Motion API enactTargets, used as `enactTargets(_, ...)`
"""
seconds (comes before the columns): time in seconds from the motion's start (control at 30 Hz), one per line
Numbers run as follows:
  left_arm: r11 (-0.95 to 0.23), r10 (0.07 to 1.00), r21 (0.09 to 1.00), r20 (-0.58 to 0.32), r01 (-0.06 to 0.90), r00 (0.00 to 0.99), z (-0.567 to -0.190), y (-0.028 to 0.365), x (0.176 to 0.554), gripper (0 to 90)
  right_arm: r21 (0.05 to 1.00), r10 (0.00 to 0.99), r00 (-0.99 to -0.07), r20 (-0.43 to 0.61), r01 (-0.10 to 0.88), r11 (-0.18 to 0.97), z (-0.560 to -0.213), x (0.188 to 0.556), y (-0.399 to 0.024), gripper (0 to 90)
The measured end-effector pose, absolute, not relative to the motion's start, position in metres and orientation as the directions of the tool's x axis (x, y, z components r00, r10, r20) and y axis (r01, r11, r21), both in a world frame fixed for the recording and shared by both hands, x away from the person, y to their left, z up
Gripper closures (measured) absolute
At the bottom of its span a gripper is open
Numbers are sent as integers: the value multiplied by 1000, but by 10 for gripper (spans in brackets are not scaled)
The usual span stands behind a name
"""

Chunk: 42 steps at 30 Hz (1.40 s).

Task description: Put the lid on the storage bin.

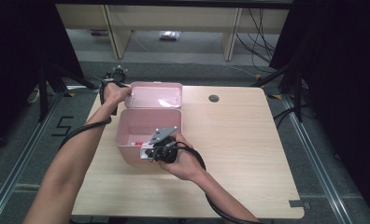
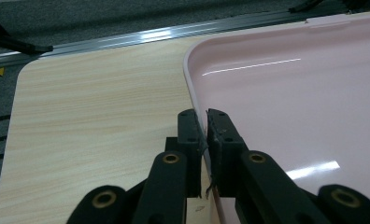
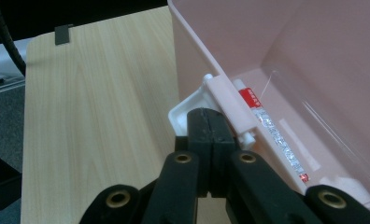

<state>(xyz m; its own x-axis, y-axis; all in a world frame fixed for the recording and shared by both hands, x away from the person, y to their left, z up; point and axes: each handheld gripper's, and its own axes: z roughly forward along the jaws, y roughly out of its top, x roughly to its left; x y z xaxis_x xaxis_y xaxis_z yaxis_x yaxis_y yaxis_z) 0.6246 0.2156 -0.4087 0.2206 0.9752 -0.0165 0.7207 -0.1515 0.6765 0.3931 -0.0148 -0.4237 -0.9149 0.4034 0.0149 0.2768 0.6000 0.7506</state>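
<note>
Now, from high up the pink box (image 1: 148, 135) sits left-centre with its lid (image 1: 156, 95) thrown back far, while the left gripper (image 2: 205, 123) pinches that lid's edge thinly and could slip, and the right gripper (image 3: 210, 122), jaws together against the white latch (image 3: 192, 105), might nudge the box.

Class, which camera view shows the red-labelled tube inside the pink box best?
The right gripper view: the tube lies close up along the pink box wall. The high view gives a small red speck; the left gripper view shows the lid.

Open pink box (image 1: 148, 126) between both grippers
</note>
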Motion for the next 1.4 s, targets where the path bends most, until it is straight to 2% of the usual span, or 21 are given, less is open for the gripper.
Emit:
enactTargets(0.33, -155, 975, 684, -12, 713, 223, -405, 216, 622, 846, 757, 407, -913, 7, 271, 595, -425, 393, -13, 900)
enactTargets(0.63, -147, 974, 695, -21, 704, 224, -400, 216, 619, 848, 739, 418, -908, 35, 305, 601, -423, 390, -14, 900)
enactTargets(0.77, -152, 972, 701, -21, 697, 234, -398, 217, 619, 849, 741, 412, -911, 26, 294, 604, -423, 390, -14, 900)
enactTargets(0.83, -151, 973, 700, -19, 698, 229, -397, 217, 618, 849, 748, 391, -921, -8, 254, 613, -424, 393, -14, 900)
enactTargets(1.2, -140, 973, 714, -31, 686, 230, -394, 217, 615, 852, 747, 390, -921, -5, 256, 613, -424, 392, -14, 900)
enactTargets(1.4, -124, 974, 722, -43, 681, 223, -392, 218, 613, 855, 751, 414, -910, 24, 290, 593, -425, 389, -13, 900)
